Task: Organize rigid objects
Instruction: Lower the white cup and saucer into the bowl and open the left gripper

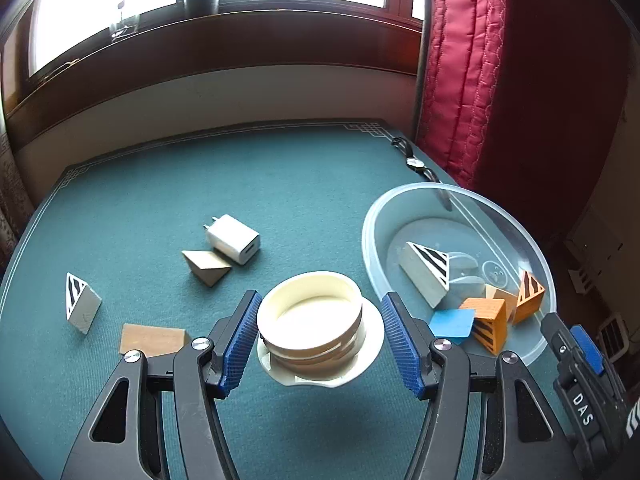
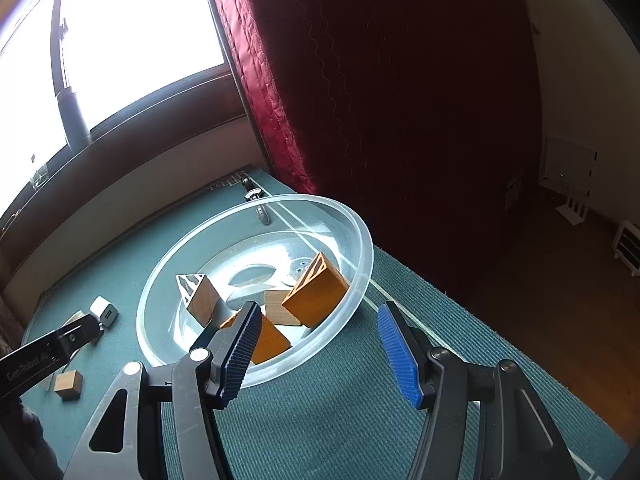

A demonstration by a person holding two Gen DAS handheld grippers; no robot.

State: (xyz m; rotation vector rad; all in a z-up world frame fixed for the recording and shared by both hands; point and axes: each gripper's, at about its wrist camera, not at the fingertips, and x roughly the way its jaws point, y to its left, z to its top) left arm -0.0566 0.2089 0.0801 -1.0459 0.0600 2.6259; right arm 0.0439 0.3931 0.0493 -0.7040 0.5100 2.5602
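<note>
Blocks lie scattered on the green desk (image 1: 304, 184): striped wedge (image 1: 80, 300) near the left edge, charger (image 1: 234, 239) mid-desk. Left tongs (image 1: 318, 338) half open, pads either side of a cream tape roll (image 1: 316, 328); grip uncertain. Clear bowl (image 1: 536, 240) by the right edge holds orange blocks (image 2: 316, 296). Right tongs (image 2: 316, 352) parted, empty, at its near rim.

Two downward wrist views sharing bowl (image 1: 460, 196)
</note>
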